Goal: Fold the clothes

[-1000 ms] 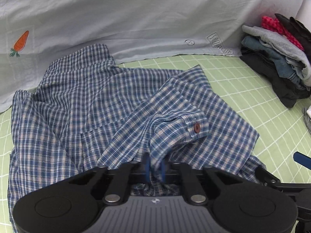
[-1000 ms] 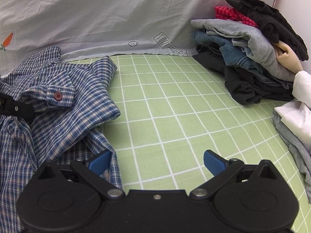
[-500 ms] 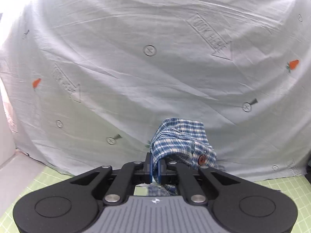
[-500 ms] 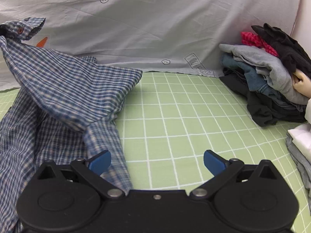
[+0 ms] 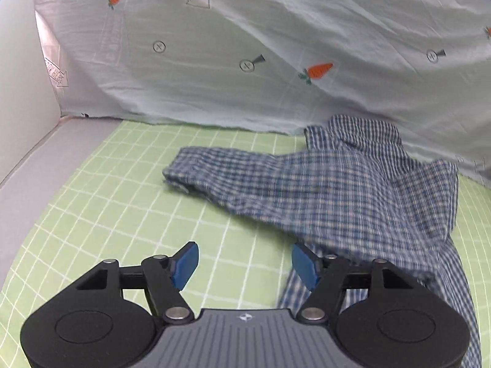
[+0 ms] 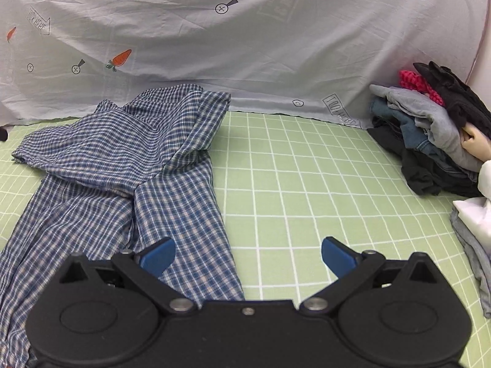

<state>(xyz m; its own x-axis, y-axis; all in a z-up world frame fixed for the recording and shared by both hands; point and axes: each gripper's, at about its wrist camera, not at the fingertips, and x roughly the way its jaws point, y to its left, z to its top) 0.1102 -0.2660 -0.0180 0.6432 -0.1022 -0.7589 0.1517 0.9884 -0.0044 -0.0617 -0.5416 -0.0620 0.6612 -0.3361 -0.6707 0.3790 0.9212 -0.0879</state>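
**Shirt Fold: Sleeve Laid Out, Both Tongs Free**

The plaid shirt point(image 6: 122, 165) lies spread on the green grid counter point(image 6: 307, 184), one sleeve point(image 5: 214, 168) stretched out to the side. The left tongs point(image 5: 245, 263) stand wide and hold nothing; the right tongs point(image 6: 247, 253) likewise stand wide over the shirt's hem edge. Recommended: flatten the body first, then grip the sleeve near its cuff and fold it across along a straight line. Keep clear of the clothes pile point(image 6: 429, 128).

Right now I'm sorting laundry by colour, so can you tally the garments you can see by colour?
Blue plaid shirt: 1
Black garments: 2
Grey sweatshirt: 1
Blue jeans: 1
Red-pink knit: 1
White garment: 1
Total: 7, though the pile may hide more.
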